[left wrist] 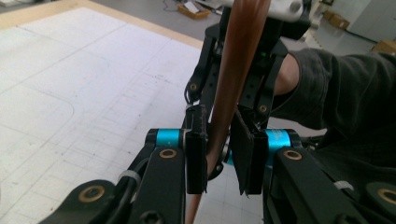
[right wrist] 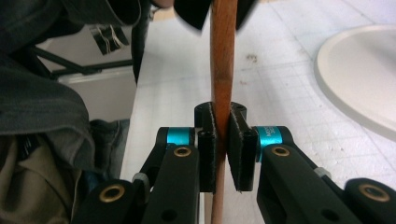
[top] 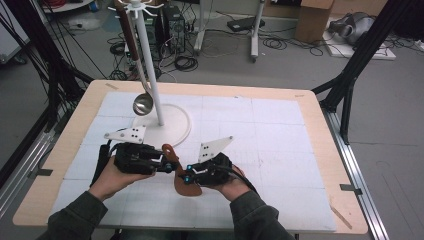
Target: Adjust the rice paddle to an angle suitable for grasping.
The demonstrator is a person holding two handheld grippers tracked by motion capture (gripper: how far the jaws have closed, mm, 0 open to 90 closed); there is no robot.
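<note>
A brown wooden spatula is held between the two grippers just above the white mat, its blade toward the person. My left gripper comes in from the left and is shut on the handle, which runs up between its pads. From the right, my right gripper is shut on the same spatula, both pads pressed flat against its thin sides. In the left gripper view the right gripper's body sits close behind the handle. Each gripper is in one of the person's hands.
A white utensil stand rises from a round base just behind the grippers, with a metal ladle hanging from its top hooks. The base lies off to the right in the right gripper view. The white mat spreads to the right.
</note>
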